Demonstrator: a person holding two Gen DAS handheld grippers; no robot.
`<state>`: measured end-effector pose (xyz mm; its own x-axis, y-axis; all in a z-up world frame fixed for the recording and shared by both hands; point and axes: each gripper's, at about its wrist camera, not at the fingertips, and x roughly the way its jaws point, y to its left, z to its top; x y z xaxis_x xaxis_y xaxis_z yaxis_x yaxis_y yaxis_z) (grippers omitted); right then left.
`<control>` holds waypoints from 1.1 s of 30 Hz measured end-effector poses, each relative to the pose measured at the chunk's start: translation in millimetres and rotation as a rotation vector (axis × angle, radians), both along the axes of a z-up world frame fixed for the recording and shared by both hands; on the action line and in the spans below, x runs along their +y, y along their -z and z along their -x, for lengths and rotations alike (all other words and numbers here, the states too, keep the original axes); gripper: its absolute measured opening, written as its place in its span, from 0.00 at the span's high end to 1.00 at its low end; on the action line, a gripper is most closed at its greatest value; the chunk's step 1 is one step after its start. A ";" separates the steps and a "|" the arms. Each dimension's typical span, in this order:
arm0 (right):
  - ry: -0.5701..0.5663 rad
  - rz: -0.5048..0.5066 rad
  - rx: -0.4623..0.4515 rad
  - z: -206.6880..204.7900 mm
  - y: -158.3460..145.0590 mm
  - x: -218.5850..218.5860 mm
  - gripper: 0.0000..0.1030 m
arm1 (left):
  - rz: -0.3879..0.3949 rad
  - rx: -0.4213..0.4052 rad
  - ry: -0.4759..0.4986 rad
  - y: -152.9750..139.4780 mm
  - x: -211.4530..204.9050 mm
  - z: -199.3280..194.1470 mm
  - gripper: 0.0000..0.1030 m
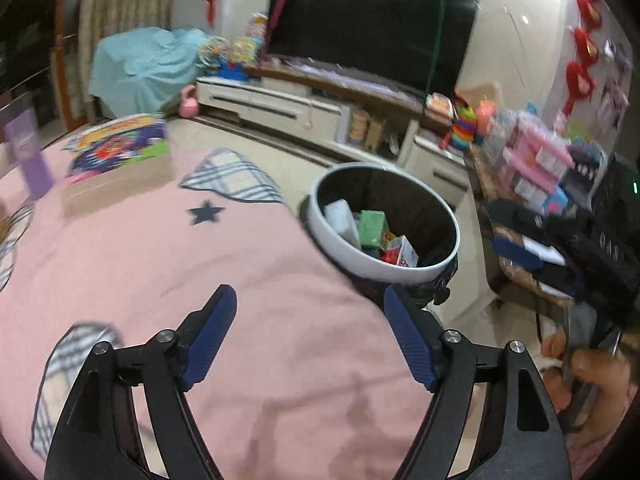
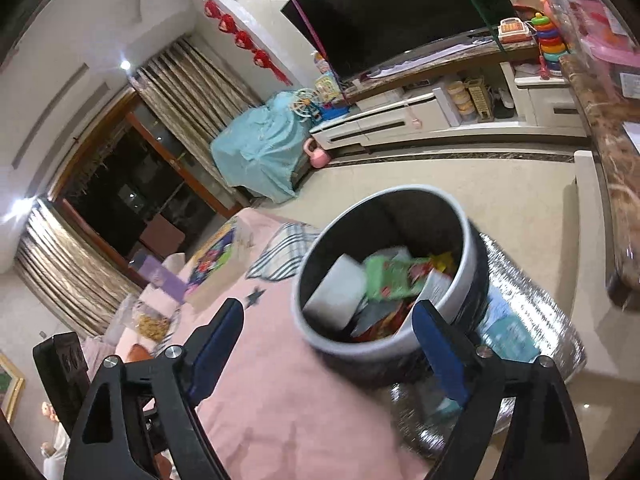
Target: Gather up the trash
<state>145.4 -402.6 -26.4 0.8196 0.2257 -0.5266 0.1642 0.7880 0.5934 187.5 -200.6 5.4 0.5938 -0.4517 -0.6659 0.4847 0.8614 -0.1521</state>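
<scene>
Beside the bed, at its right edge:
Bed: pink cover [image 1: 168,280] fills the near and left of both views; a star print and plaid patches lie on it, with no loose trash on the part that shows.
Bin: round, white rim, dark inside [image 1: 394,268], standing just off the bed's right edge on the floor side. It holds the trash.
Trash: a white block [image 2: 340,296], a green carton [image 1: 372,228] and red wrappers [image 1: 396,254] lie piled inside the bin, below the rim.
Left gripper: [image 1: 310,332] hangs over the cover near the bin, jaws wide apart, nothing between them.
Right gripper: [image 2: 328,348] is aimed at the bin, jaws spread wide and empty; its right finger overlaps the near rim in the view, though I cannot tell if it touches.
Hand: [image 1: 588,376] at far right of the left view, around the other tool's handle.
Risk: I judge a knock on the rim the main one, since the right finger is close and the bin stands at the mattress edge; it could tip and spill.
Risk, second: both views are blurred, so a grab made now could miss.
Around: box with colourful lid [image 1: 120,148] far left on the bed; foil bag [image 2: 532,320] right of the bin; TV [image 1: 372,24] and cabinet far off.
Way: bin and foil bag crowd the right side.
</scene>
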 end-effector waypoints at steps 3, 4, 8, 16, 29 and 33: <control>0.010 0.015 -0.043 29.3 -6.6 25.0 0.09 | 0.040 -0.050 -0.042 -5.8 30.0 26.4 0.18; 0.012 0.025 -0.055 36.4 -7.3 31.2 0.06 | 0.054 -0.076 -0.073 -5.3 44.0 39.4 0.15; 0.036 0.095 -0.068 67.2 -4.8 61.3 0.02 | 0.072 -0.125 -0.145 4.2 80.7 71.8 0.14; 0.111 0.344 -0.149 104.4 -42.1 106.2 0.00 | 0.107 -0.282 -0.263 -15.9 119.5 124.3 0.00; 0.189 0.560 -0.261 145.0 -31.8 150.2 0.00 | 0.048 -0.493 -0.408 -16.1 144.2 174.8 0.00; 0.194 0.591 -0.282 157.2 -32.3 157.9 0.00 | 0.042 -0.517 -0.411 -17.3 143.3 182.4 0.00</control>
<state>-11.8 -244.7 5.9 0.9403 -0.1992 -0.2761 0.2376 0.9647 0.1133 5.1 -57.4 22.7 0.9617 -0.1396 -0.2357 0.1374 0.9902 -0.0257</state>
